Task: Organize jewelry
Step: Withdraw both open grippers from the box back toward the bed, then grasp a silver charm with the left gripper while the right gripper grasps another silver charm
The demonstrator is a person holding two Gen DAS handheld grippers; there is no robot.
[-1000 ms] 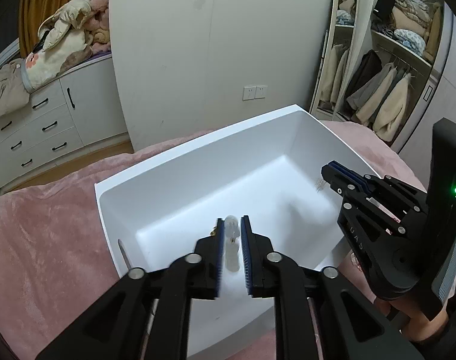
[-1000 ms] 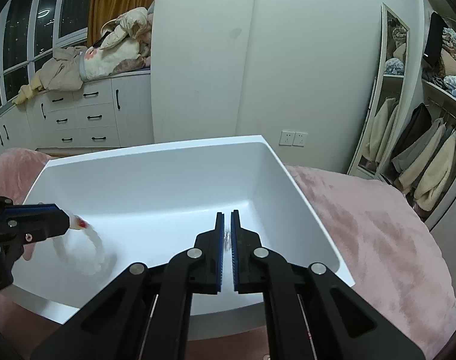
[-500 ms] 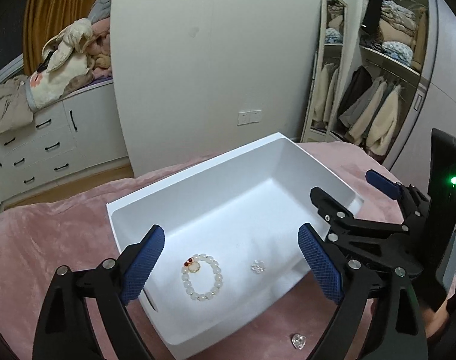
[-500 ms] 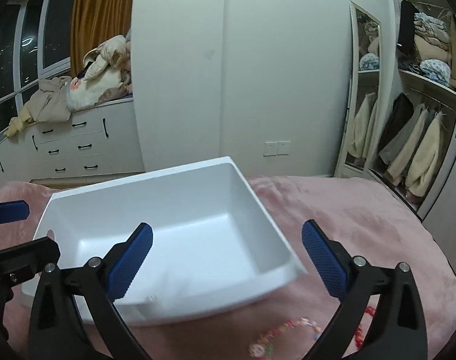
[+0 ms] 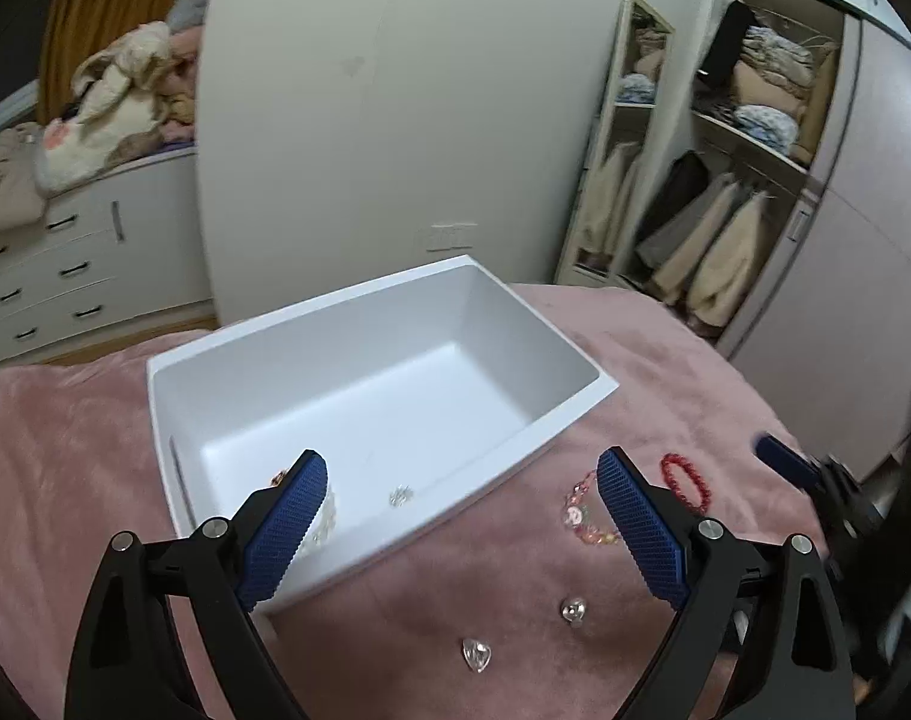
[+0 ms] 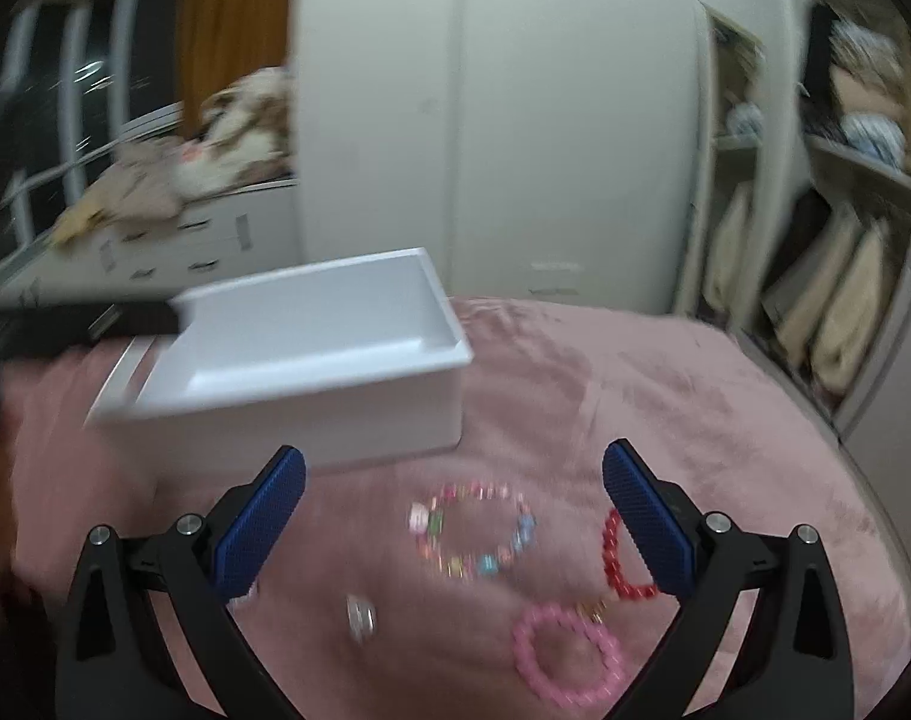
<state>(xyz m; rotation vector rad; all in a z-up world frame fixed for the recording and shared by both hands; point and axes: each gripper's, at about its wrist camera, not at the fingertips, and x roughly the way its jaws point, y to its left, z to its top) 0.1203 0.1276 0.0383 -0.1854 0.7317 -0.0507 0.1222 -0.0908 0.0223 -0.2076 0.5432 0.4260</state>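
A white box (image 5: 365, 295) stands on the pink blanket. Inside it lie a small crystal piece (image 5: 400, 495) and a white bead bracelet (image 5: 328, 517), half hidden behind a finger. My left gripper (image 5: 462, 462) is open and empty, above the box's near edge. My right gripper (image 6: 455, 453) is open and empty too, over the blanket to the right of the box (image 6: 311, 426). Below it lie a multicolour bracelet (image 6: 422, 519), a red bracelet (image 6: 610, 552), a pink bracelet (image 6: 524, 636) and a silver ring (image 6: 360, 615). The right wrist view is blurred.
Two clear stones (image 5: 476, 654) (image 5: 573, 609) lie on the blanket (image 5: 65, 450) in front of the box. White drawers with piled clothes stand at the back left. An open wardrobe stands at the right. A blurred dark bar (image 6: 77, 324) crosses the box's left end in the right wrist view.
Both grippers opened, leaving the white bead bracelet and the crystal piece in the box. Both pulled back out of the box. The right one swung right, over the bracelets on the blanket.
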